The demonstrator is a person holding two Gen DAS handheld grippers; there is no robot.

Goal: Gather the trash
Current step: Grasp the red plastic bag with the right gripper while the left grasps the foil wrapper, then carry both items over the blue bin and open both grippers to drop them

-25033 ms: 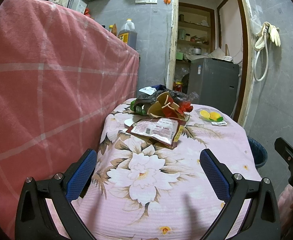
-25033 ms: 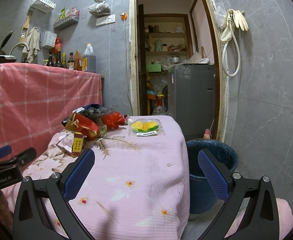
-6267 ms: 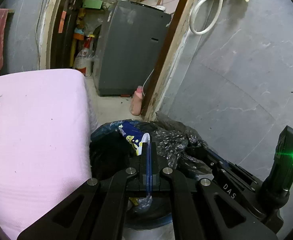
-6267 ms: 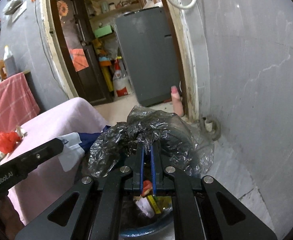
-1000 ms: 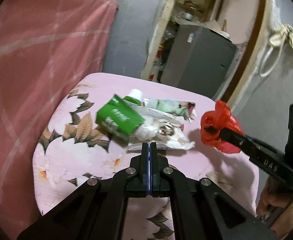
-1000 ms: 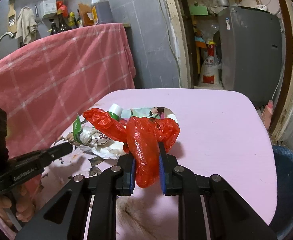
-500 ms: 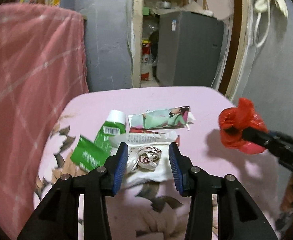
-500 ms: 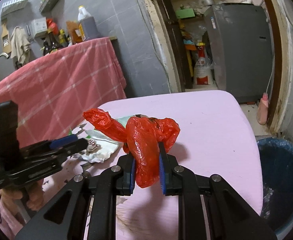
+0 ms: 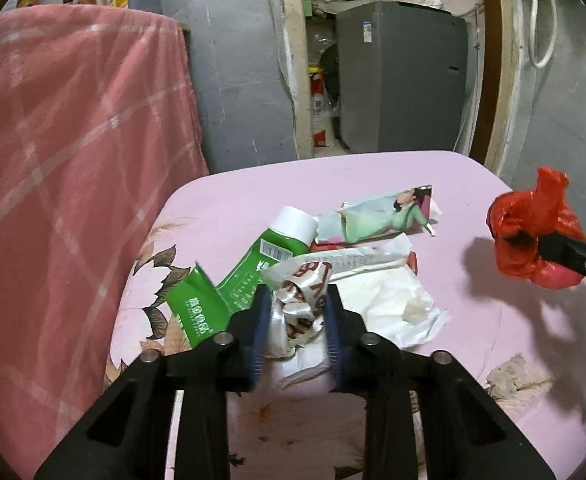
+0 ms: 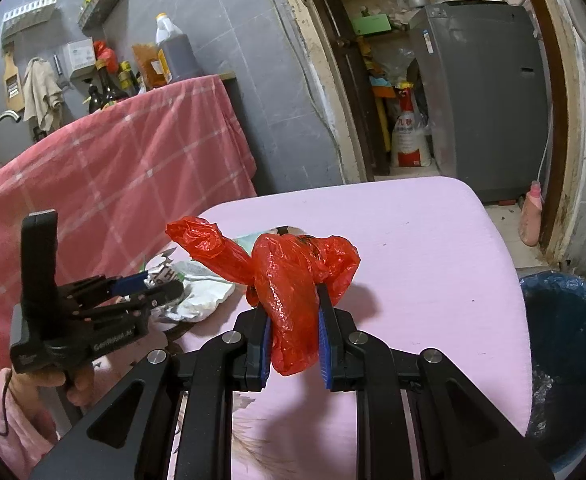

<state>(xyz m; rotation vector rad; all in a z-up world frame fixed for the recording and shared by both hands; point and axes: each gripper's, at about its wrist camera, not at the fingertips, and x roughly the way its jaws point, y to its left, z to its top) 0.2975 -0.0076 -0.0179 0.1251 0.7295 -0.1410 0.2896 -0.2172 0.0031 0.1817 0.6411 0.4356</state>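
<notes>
While the right gripper (image 10: 295,350) pinches the red bag (image 10: 289,280), the left gripper (image 9: 298,330) is closing on a crumpled wrapper (image 9: 303,300) between its pads (bin (image 10: 565,364) lies rightward, off the worktop (image 10: 413,248)).

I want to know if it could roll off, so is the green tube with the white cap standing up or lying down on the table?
Lying down. The green tube rests flat on the pink tablecloth, partly under the crumpled wrappers.
</notes>
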